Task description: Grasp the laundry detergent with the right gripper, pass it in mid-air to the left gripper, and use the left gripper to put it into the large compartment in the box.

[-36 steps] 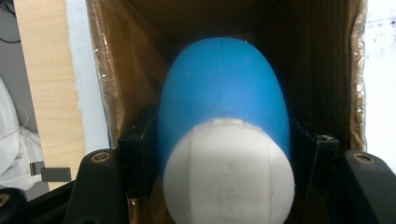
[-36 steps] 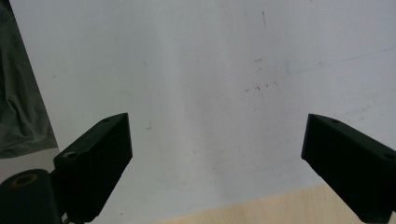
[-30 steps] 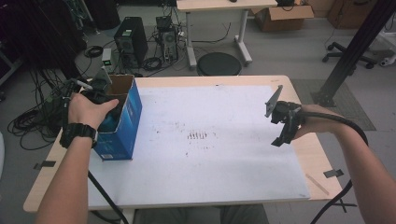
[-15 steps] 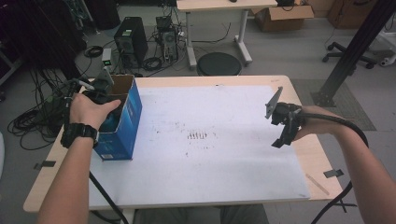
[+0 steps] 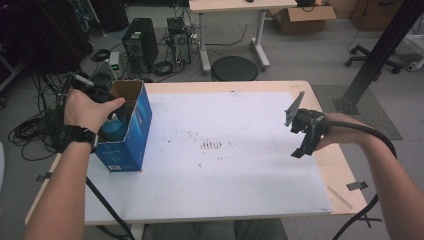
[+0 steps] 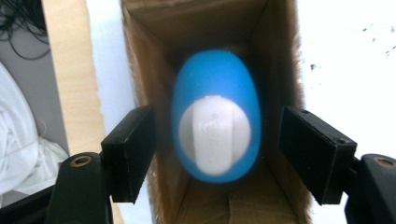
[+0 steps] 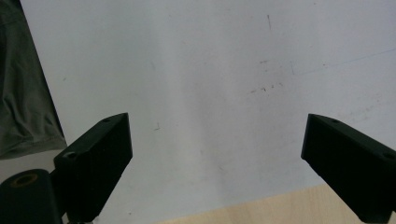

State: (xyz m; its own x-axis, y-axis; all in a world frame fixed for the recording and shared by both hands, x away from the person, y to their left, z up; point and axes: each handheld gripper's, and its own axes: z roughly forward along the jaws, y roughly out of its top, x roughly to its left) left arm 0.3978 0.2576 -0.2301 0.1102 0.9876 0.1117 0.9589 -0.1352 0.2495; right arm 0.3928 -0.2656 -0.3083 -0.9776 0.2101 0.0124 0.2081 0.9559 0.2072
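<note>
Standing at the left edge of the table (image 5: 220, 200), the open blue box (image 5: 131, 134) holds a blue bottle (image 6: 215, 122) with a white cap (image 6: 214, 134), seen from above in the left gripper view. The left gripper (image 6: 217, 149) is poised over the box mouth, jaws apart on either side of the bottle without touching it. The right gripper (image 5: 303, 135) hangs above the right edge of the table, jaws wide apart and holding nothing.

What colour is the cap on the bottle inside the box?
White, on a blue bottle; the cap shows best in the left gripper view.
</note>
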